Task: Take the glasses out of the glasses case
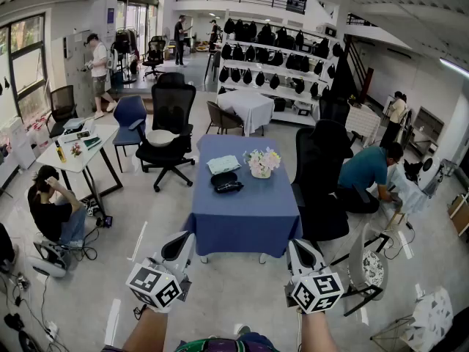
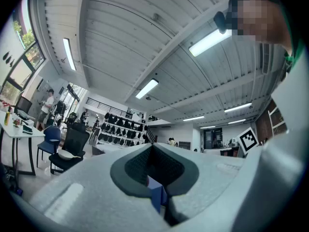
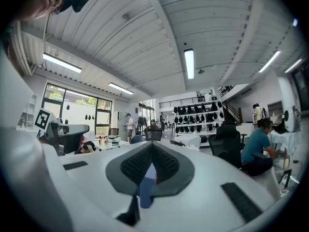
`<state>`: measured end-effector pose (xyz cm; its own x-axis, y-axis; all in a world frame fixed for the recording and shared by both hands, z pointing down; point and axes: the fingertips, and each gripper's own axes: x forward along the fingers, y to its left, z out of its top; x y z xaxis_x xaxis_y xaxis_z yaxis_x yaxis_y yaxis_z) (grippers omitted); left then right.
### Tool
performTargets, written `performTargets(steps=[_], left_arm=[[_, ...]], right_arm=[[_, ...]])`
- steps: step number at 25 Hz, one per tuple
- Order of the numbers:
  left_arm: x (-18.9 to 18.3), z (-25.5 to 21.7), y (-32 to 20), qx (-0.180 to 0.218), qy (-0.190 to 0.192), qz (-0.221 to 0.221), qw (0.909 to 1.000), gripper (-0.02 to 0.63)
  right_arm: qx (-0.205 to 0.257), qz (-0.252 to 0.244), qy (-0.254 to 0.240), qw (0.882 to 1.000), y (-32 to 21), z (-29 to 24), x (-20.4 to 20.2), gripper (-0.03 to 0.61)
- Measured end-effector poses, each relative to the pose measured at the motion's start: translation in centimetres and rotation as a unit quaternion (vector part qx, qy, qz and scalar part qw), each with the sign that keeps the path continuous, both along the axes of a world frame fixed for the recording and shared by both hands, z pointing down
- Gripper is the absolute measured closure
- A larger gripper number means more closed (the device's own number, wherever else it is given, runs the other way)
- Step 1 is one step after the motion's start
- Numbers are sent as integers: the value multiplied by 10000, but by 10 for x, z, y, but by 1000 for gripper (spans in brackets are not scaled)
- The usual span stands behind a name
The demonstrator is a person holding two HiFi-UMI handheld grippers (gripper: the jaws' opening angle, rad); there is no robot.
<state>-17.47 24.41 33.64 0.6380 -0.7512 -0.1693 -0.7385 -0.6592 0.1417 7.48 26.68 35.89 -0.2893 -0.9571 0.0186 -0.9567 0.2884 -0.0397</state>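
A black glasses case (image 1: 226,182) lies on the blue table (image 1: 245,215), well ahead of both grippers; I cannot tell whether glasses are inside. My left gripper (image 1: 178,246) is held low at the left, short of the table's near edge, jaws together and empty. My right gripper (image 1: 300,251) sits at the right at the same height, also shut with nothing in it. In the left gripper view the left gripper (image 2: 150,146) points toward the room with its jaws closed. In the right gripper view the right gripper (image 3: 152,144) looks the same, with blue tablecloth showing through the gap.
On the table a pale green cloth (image 1: 223,164) and a flower pot (image 1: 261,163) lie beside the case. Black office chairs (image 1: 170,134) stand behind and right of the table. A person in teal (image 1: 366,173) crouches at the right; another sits on the floor at the left (image 1: 51,207).
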Motion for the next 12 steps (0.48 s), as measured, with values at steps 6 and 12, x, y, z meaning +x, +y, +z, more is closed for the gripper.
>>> performTargets(steps=[6,12], left_arm=[[-2,2,6,-14,57,62,10000,600],[-1,12,10,-109,-10,184,9998,600]], right_arm=[[-33,-15,73,10000,9,5,-4,578],[18,50,34,10000,14,4,-8,578]])
